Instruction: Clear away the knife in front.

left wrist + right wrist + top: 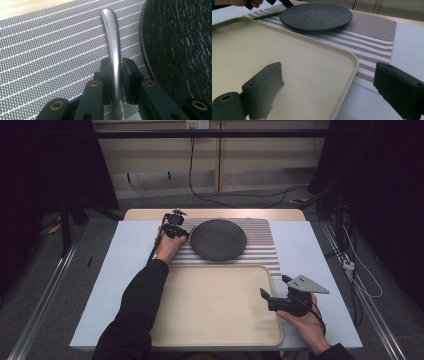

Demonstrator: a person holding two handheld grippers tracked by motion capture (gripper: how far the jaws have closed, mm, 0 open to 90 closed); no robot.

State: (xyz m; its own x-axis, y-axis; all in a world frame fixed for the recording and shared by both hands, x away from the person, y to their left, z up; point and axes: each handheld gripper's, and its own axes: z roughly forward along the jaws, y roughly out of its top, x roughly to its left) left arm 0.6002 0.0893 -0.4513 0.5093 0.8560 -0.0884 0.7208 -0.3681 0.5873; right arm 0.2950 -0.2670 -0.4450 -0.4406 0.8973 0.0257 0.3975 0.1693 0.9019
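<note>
A grey metal cutlery handle lies on the striped placemat, just left of the black textured plate. My left gripper is shut on that handle, its pads pressing both sides; the utensil's working end is hidden below the jaws. In the high view the left gripper sits at the plate's left rim. My right gripper stands open, nothing between its jaws, over the right edge of the cream tray. The right gripper view shows the tray, the plate and the utensil beyond.
The placemat lies behind the tray on a white board that covers a wooden table. Cables run on the floor at the right, and black stands flank the table.
</note>
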